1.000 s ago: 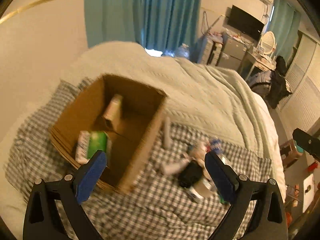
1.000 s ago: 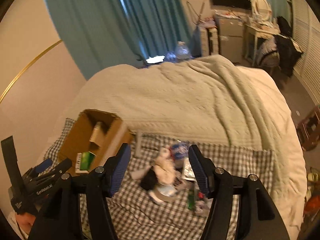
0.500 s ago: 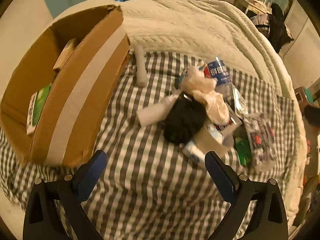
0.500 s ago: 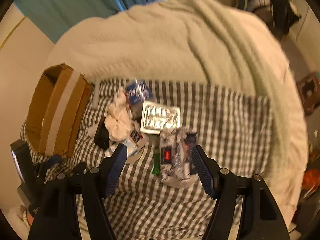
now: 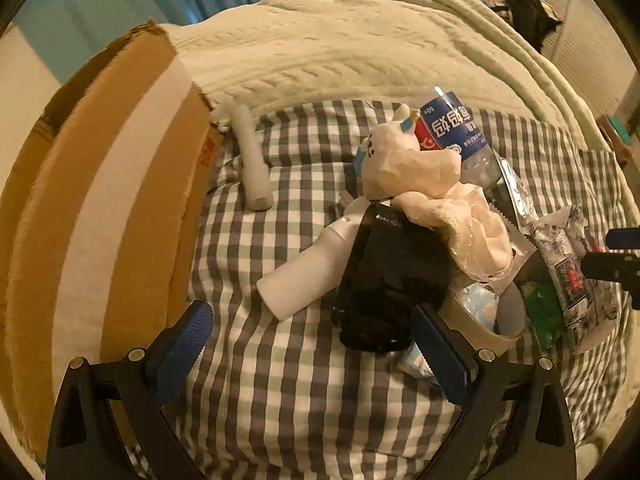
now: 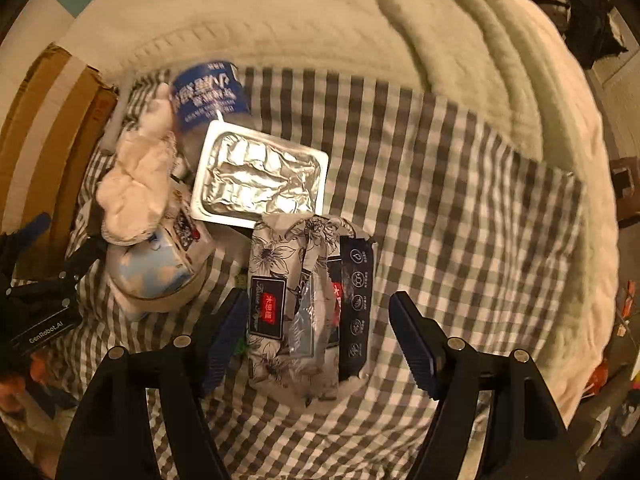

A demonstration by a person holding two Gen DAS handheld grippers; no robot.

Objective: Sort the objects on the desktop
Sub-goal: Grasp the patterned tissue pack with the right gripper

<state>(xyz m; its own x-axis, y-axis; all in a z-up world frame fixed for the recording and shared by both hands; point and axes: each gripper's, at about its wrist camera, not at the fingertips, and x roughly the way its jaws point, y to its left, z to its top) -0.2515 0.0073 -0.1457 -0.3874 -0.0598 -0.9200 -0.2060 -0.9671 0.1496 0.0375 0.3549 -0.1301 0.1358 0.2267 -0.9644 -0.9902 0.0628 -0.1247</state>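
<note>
Cardboard box (image 5: 100,184) stands left; bottle (image 5: 452,128), plush toy (image 5: 420,176) and floral packet (image 6: 308,300) are left unsorted, both grippers' jaws spread, nothing held.

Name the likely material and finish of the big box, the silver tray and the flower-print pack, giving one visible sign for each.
Big box: corrugated cardboard, matte brown, with a frayed top edge and a pale tape strip.
Silver tray: probably a white plastic tray under crinkled, shiny foil, judging by the creases and glare.
Flower-print pack: soft plastic film, glossy, wrinkled, apparently with a clear window.
</note>
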